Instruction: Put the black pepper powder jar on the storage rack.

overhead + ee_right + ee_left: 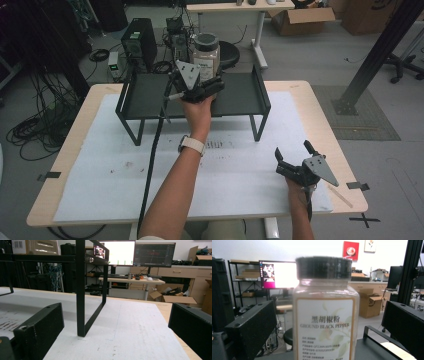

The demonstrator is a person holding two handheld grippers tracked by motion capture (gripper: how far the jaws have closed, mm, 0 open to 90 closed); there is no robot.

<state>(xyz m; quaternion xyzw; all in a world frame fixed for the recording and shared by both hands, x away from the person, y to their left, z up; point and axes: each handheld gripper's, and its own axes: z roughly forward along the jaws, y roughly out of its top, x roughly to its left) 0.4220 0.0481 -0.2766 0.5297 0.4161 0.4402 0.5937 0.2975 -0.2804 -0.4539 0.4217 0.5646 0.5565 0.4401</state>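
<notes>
Left gripper at the pepper jar on the shelf

The left gripper (207, 86) sits at the ground black pepper jar (325, 312) standing on the black shelf (240, 95), fingers (252, 327) apart either side, not clamped. Jar upright, long axis vertical, black lid up, label facing the gripper. Risk: closing off-centre could tip it off the shelf's back edge. The right gripper (295, 160) waits, fingers spread, over the counter (240, 170).
</notes>
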